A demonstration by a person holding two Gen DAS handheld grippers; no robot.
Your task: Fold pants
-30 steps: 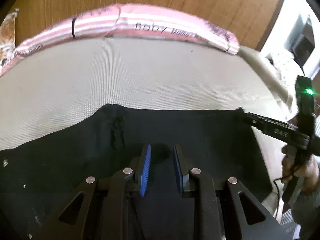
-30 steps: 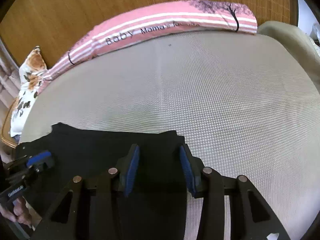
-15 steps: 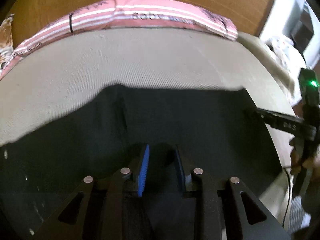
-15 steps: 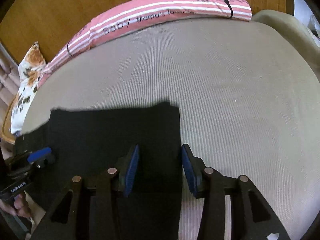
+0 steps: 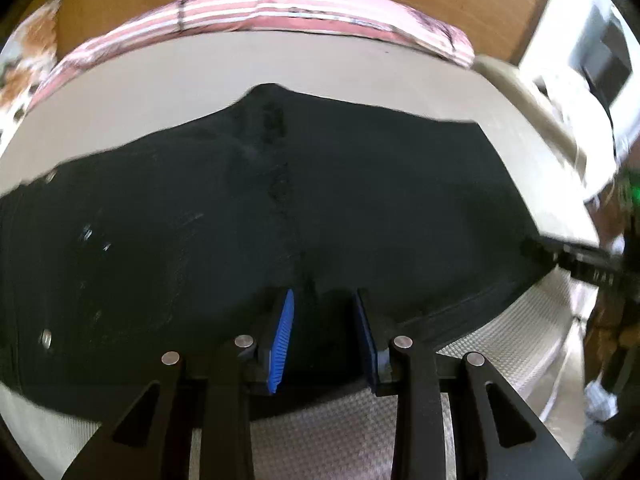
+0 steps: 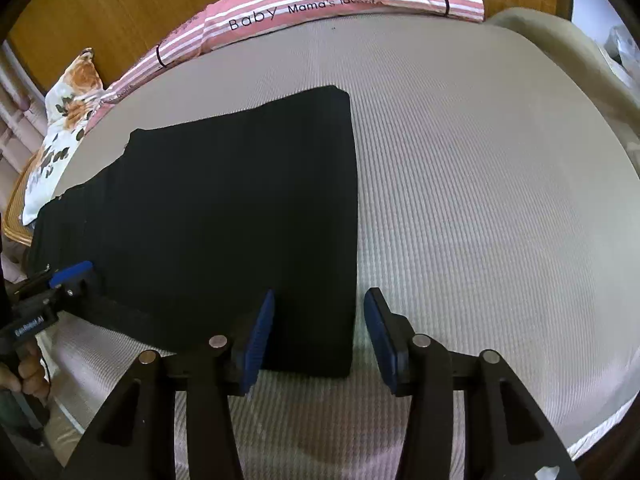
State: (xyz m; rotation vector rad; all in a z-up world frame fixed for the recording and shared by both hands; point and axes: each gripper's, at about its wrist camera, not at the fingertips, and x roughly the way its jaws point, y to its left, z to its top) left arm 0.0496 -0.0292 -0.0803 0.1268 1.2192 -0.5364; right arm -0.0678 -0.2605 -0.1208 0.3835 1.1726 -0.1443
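Black pants (image 5: 320, 200) lie flat on the beige mattress (image 5: 320, 68); small metal rivets show near their left end. My left gripper (image 5: 325, 332) hovers over the pants' near edge with its jaws parted and widening, and the blue pads do not press on the cloth. In the right wrist view the pants (image 6: 240, 220) form a dark slab with a straight right edge. That edge runs between the fingers of my right gripper (image 6: 318, 320), whose jaws are opening without pinching it. The left gripper (image 6: 76, 276) shows at the far left, held by a hand (image 6: 24, 368).
A pink striped pillow (image 6: 320, 4) lies along the wooden headboard (image 6: 100, 8), and a floral pillow (image 6: 68, 112) sits at the far left. Bare mattress (image 6: 480, 180) stretches right of the pants. Beige bedding (image 6: 560, 40) is bunched at the far right corner.
Both grippers drew back toward the near side of the bed and their jaws widened. The pants, bunched between the pads before, now lie flat, with their near edge in view.
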